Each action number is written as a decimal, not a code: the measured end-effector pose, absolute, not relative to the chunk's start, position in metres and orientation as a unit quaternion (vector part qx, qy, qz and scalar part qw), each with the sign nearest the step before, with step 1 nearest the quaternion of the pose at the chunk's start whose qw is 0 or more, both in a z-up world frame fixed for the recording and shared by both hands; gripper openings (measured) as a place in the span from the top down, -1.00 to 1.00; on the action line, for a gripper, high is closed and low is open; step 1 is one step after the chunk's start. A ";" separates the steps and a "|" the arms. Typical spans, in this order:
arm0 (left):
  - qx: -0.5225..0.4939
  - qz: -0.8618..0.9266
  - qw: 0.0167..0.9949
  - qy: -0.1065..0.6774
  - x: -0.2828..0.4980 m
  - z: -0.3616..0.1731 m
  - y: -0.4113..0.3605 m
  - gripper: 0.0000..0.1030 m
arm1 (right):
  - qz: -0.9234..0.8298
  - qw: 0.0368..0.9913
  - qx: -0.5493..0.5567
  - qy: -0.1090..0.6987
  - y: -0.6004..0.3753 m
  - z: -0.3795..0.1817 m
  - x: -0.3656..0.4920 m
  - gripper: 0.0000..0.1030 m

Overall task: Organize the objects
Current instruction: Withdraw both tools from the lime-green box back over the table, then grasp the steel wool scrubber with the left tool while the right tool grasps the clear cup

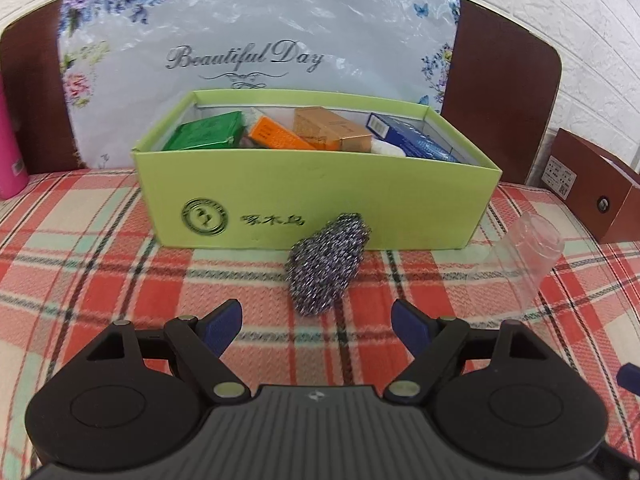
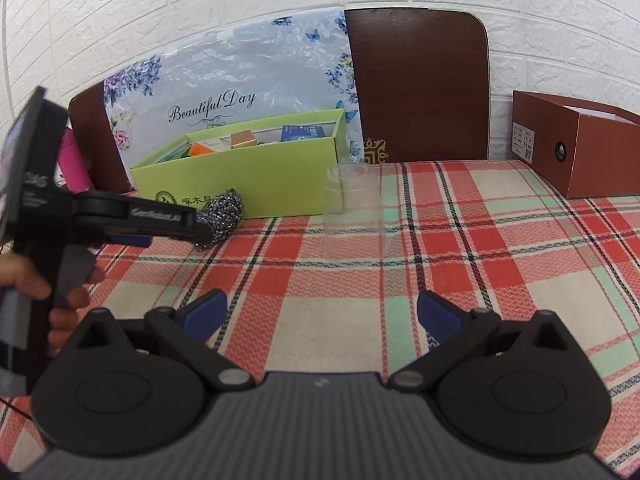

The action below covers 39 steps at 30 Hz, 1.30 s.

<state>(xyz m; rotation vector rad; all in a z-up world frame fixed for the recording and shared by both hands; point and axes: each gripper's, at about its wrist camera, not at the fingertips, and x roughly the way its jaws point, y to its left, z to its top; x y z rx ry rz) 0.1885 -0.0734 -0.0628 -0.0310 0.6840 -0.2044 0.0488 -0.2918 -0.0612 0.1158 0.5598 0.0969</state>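
The left gripper [image 1: 316, 322] hovered wide open, just short of the scourer [image 1: 326, 264] lying against the green box [image 1: 316, 196]. The right gripper [image 2: 320, 312] waited, also wide. Closing early risked nudging the scourer toward the plastic cup [image 1: 524, 256].

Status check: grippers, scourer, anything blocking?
Left gripper open, empty, just short of steel scourer. Right gripper open, empty. Scourer on cloth against green box. Clear cup to its right; approach unobstructed.
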 end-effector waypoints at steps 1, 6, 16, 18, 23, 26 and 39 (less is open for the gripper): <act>-0.013 -0.103 0.937 0.334 0.195 -0.064 -0.076 -0.63 | 0.050 0.958 0.058 0.276 -0.293 -0.062 0.049 -1.00; -0.014 -0.108 0.934 0.341 0.226 -0.068 -0.085 -0.38 | 0.063 0.959 0.050 0.272 -0.294 -0.062 0.046 -1.00; -0.033 -0.128 0.920 0.368 0.204 -0.066 -0.077 0.23 | 0.059 0.961 0.028 0.269 -0.294 -0.064 0.074 -1.00; -0.031 -0.121 0.918 0.377 0.193 -0.066 -0.074 0.23 | 0.055 0.961 0.013 0.271 -0.294 -0.065 0.089 -1.00; -0.028 -0.119 0.916 0.383 0.160 -0.061 -0.069 0.22 | 0.050 0.959 0.000 0.280 -0.296 -0.063 0.134 -1.00; -0.042 -0.130 0.912 0.387 0.149 -0.061 -0.065 0.20 | 0.043 0.958 0.003 0.284 -0.298 -0.059 0.160 -0.97; -0.047 -0.144 0.907 0.393 0.140 -0.062 -0.062 0.19 | 0.096 0.938 0.019 0.332 -0.283 -0.069 0.138 0.00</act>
